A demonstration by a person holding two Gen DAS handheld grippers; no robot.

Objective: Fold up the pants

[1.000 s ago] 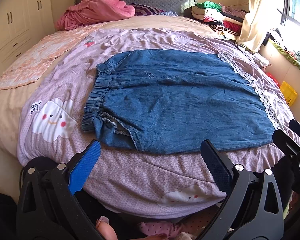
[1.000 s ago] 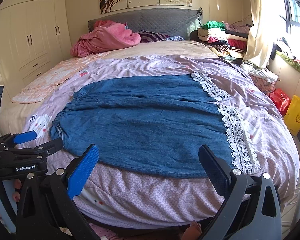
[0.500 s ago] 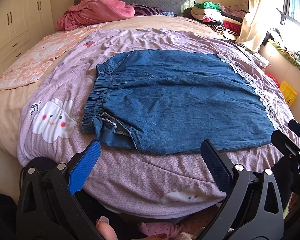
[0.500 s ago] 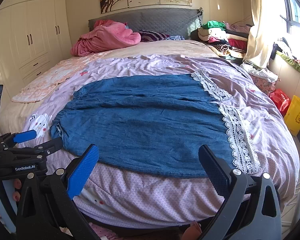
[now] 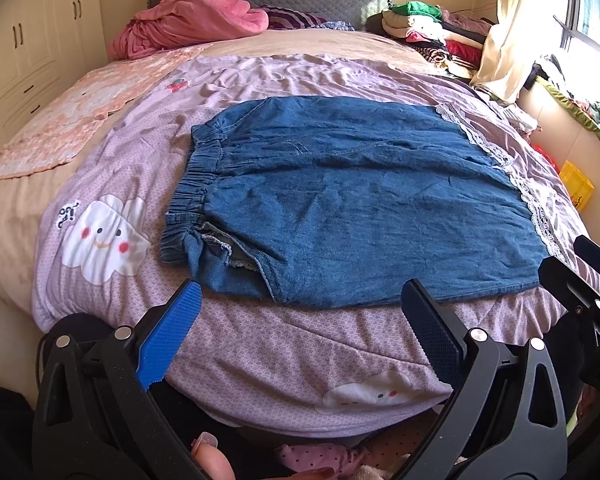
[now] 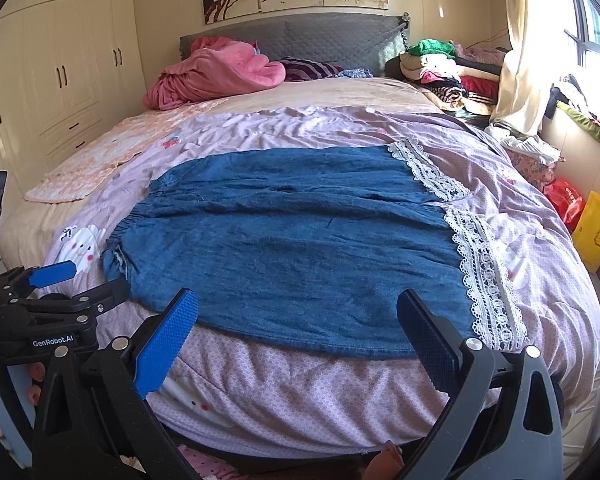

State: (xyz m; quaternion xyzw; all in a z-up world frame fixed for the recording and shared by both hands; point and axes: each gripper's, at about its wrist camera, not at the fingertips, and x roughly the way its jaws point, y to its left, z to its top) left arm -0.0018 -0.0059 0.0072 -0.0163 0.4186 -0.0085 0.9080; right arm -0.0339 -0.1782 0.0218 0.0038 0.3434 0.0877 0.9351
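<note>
Filling most of the room, the bed [image 6: 380, 96] wears a lilac quilt [image 6: 300, 384] with cloud prints; cream wardrobes [image 6: 60, 80] line one wall. Denim pants [image 5: 360, 208] lie flat across the quilt, waistband left, lace hems right. Pink blanket [image 6: 216, 72] heaps by the headboard. Left gripper [image 5: 300, 320] and right gripper [image 6: 300, 320] hover at the near edge, jaws wide apart, holding nothing.

I see the denim pants [image 6: 300, 240] flat on the lilac quilt [image 6: 300, 380], lace hems right; my right gripper [image 6: 298, 332] gapes wide, near edge.
</note>
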